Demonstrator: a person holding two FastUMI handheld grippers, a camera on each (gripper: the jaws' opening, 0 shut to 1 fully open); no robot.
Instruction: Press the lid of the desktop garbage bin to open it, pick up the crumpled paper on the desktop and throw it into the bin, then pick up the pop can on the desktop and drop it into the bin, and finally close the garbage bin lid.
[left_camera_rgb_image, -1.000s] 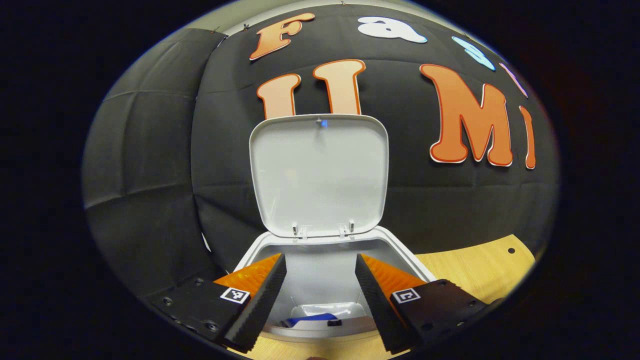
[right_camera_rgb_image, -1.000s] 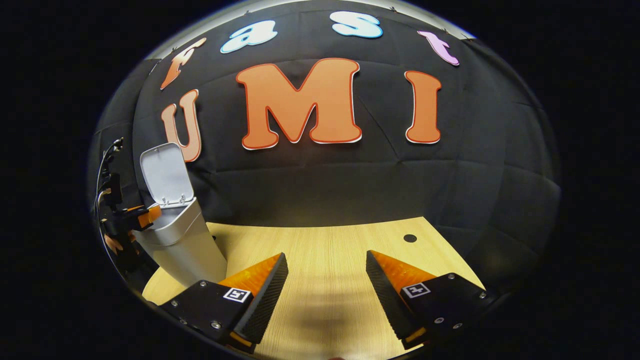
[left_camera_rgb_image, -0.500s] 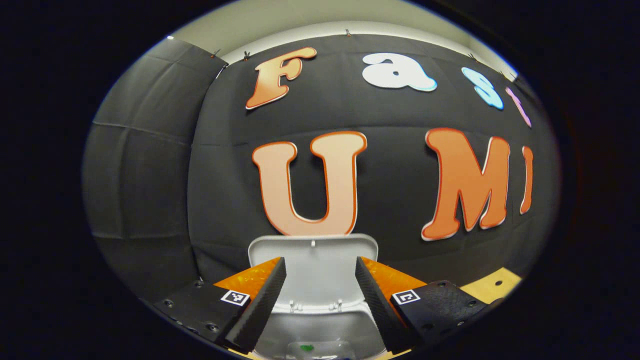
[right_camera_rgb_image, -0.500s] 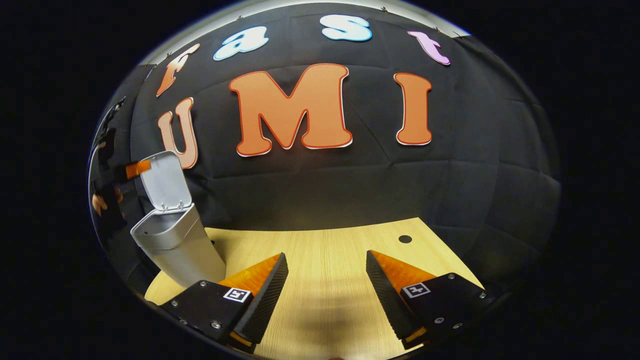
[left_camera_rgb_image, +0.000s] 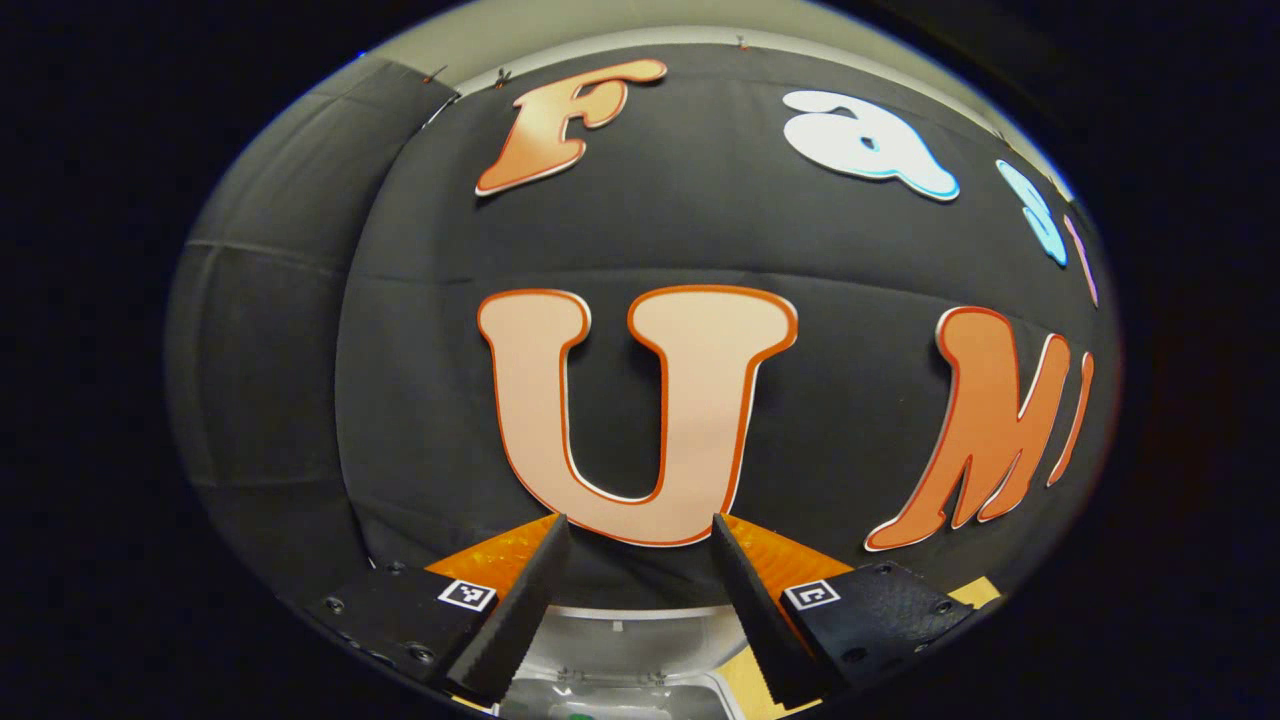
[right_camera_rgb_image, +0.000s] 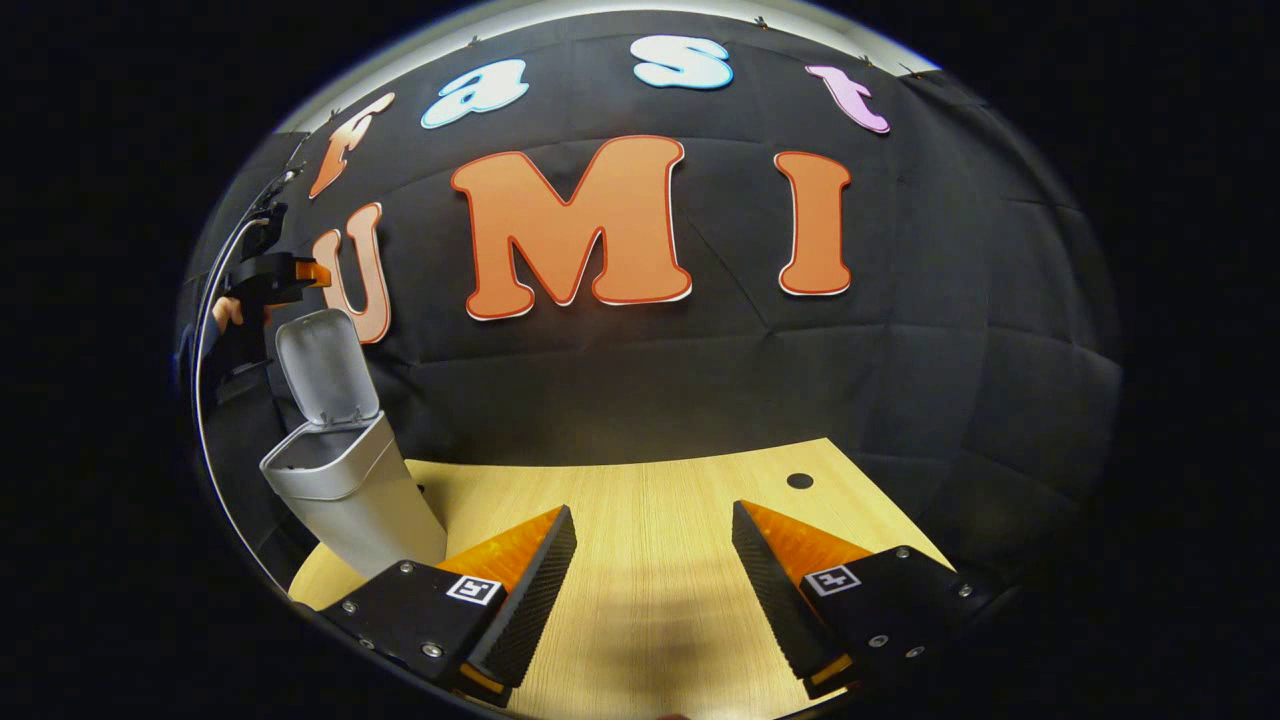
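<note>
Left gripper view: the left gripper (left_camera_rgb_image: 638, 580) rides high above the garbage bin (left_camera_rgb_image: 620, 690), its jaws spread wide with nothing between them. Between the jaws at 6 o'clock, the pale grey top edge of the raised lid (left_camera_rgb_image: 625, 625) shows, with two small hinges and the bin's rim just below it. A green speck lies inside the bin at the very bottom; what it is cannot be told. A sliver of light wooden desk (left_camera_rgb_image: 975, 590) shows at 4 o'clock. Each finger carries a small square black-and-white marker; no readable brand or label is visible on the bin.

Right gripper view: the right gripper (right_camera_rgb_image: 652, 575) hangs over the bare wood-grain desk (right_camera_rgb_image: 650, 500), jaws wide and holding nothing. At 9 o'clock the tall grey bin (right_camera_rgb_image: 350, 490) stands on the desk's far left corner, tapering toward its base, with its lid (right_camera_rgb_image: 325, 365) tipped upright and open. Just above the lid's top edge is the left gripper (right_camera_rgb_image: 275, 275), with a hand (right_camera_rgb_image: 228, 312) and a trailing cable behind it. A small dark round hole (right_camera_rgb_image: 800, 481) marks the desk at 3 o'clock, well apart from the bin. Nothing stands between this gripper and the bin.
</note>
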